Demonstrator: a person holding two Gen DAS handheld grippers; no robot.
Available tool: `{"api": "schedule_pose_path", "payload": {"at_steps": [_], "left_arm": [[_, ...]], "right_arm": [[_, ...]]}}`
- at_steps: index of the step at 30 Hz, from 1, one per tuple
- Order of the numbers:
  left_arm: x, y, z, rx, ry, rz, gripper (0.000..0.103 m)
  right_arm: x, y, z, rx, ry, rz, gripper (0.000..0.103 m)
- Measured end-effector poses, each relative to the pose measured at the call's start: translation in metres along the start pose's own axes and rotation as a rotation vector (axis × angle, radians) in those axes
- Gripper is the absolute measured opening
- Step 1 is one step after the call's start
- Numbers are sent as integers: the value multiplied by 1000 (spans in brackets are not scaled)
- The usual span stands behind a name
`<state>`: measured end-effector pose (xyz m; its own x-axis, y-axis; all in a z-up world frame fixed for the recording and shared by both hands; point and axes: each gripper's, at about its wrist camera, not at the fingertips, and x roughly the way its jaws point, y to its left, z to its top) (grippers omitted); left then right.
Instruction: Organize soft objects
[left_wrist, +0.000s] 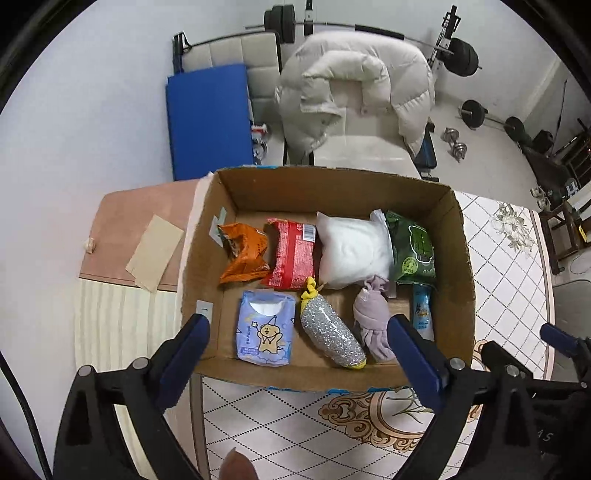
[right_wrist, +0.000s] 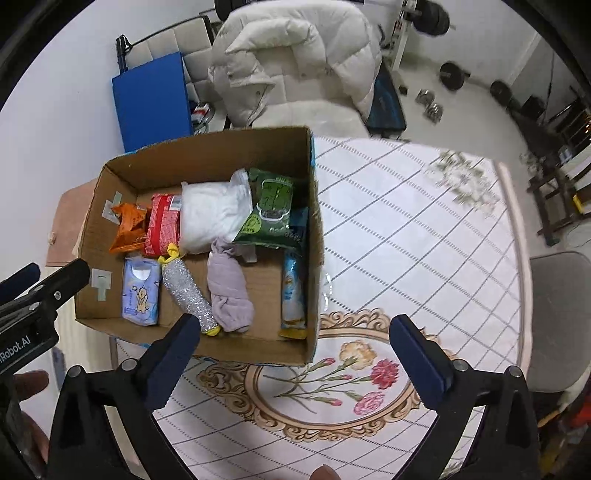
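Currently the soft stuff is all sitting inside the cardboard box on the desk: orange snack bag, red packet, white pillow pack and green wipes pack lining up along the far wall, with the blue tissue pack, glitter pouch, lilac rolled cloth and a slim blue tube lying in the near row. Left tongs are hanging spread wide over the near row, gripping nothing; right tongs are likewise spread and empty, sitting over the box's near right corner and the floral desk cover. Judging risk: the near-row items are crowding each other, so a wide-open descent is likely catching two at once, e.g. glitter pouch plus lilac cloth, which are almost touching. The cloth is looking loosely rolled and could be unrolling if pinched at one end. Slick foil packs are probably slipping out of a shallow pinch. The box walls are standing in the way of any low sideways approach, and a finger snagging the near wall could be dragging the whole box, which is overhanging the desk's left edge. Both tongs are working close together, so they are risking a clash. Beyond the box: white puffer jacket draped on a chair, blue mat, and barbell weights on the floor, all well apart.
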<state>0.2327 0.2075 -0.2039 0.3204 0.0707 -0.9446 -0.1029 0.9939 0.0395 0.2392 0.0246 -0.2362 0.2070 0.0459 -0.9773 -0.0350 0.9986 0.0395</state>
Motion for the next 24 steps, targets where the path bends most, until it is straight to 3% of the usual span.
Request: {"api": "schedule_pose_path", "payload": {"at_steps": [8,12,19,24], "left_arm": [[-21,1,-10,-5,-42,7,99],[-56,-4,-20,13,-94,2,99],[-136,-10,-48,7,-210,9,99],[-179,-13,-71,10,-251,1,99]], "right_arm": [[-21,0,-11,2,-40,-13,103],[-51,-3,-22,-1,-85,-6,103],[-139,-12,-56,-1,-214,30,103],[-206,-19,-84,-8,-317,39,103]]}}
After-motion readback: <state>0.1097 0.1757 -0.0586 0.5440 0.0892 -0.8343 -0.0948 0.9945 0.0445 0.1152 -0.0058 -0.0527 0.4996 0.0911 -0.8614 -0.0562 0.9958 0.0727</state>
